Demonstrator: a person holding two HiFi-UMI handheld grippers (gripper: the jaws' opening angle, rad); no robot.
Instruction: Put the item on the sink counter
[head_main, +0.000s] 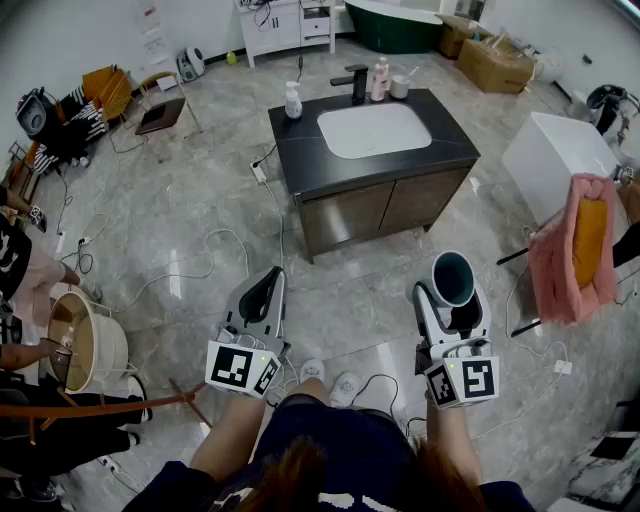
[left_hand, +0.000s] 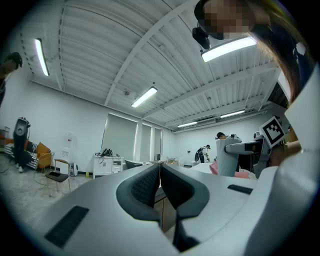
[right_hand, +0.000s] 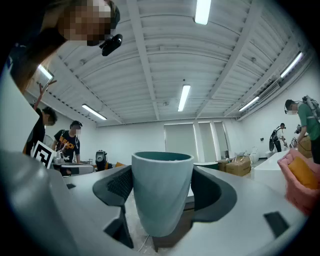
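Observation:
A pale blue-green cup (head_main: 453, 277) with a dark teal inside stands upright between the pads of my right gripper (head_main: 452, 292), which is shut on it; the right gripper view shows the cup (right_hand: 161, 192) pressed from both sides. The left gripper (head_main: 265, 292) is shut with nothing in it, its pads (left_hand: 150, 186) touching. Both grippers hang over the marble floor, in front of the sink counter (head_main: 300, 145), a dark vanity top with a white basin (head_main: 373, 130). On the counter stand a black faucet (head_main: 354, 83), a white bottle (head_main: 292, 100), a pink bottle (head_main: 381, 79) and a small white cup (head_main: 400, 86).
White cables (head_main: 215, 255) trail over the floor left of the vanity. A pink towel (head_main: 572, 250) hangs on a rack at the right, beside a white tub (head_main: 555, 150). A bin (head_main: 90, 345) stands at the left near a person (head_main: 25, 280). Cardboard boxes (head_main: 495, 62) sit at the back.

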